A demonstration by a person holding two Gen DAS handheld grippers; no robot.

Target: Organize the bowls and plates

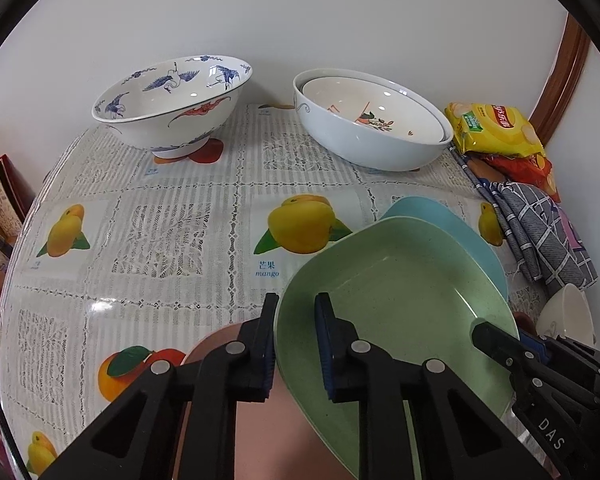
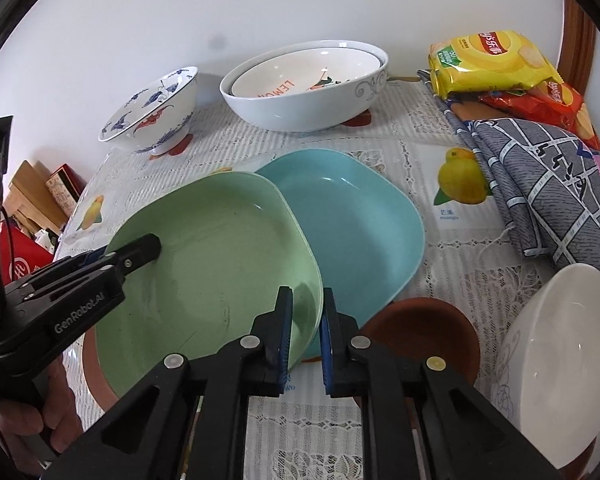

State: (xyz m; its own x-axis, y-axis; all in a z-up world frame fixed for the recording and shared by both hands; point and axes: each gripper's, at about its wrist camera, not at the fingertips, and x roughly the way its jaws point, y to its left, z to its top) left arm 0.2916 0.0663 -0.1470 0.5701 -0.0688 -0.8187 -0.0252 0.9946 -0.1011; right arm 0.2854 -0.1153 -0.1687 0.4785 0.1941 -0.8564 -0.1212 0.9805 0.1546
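Observation:
A green squarish plate (image 1: 400,320) (image 2: 204,264) rests on a brown plate (image 2: 94,364) and overlaps a light blue plate (image 2: 352,224) (image 1: 460,232). My left gripper (image 1: 296,344) is shut on the green plate's left rim, one finger inside the plate and one outside. The right wrist view shows that gripper (image 2: 140,254) at the same rim. On the opposite rim my right gripper (image 2: 306,332) is shut, where green overlaps blue. The left wrist view shows it (image 1: 488,336) at the lower right.
Against the wall stand a blue-and-white crane bowl (image 1: 172,108) (image 2: 152,116) and two nested white bowls (image 1: 364,128) (image 2: 300,92). Chip bags (image 2: 488,60) and a grey checked cloth (image 2: 548,184) lie at the right. A small brown dish (image 2: 428,332) and a white bowl (image 2: 560,360) sit near right.

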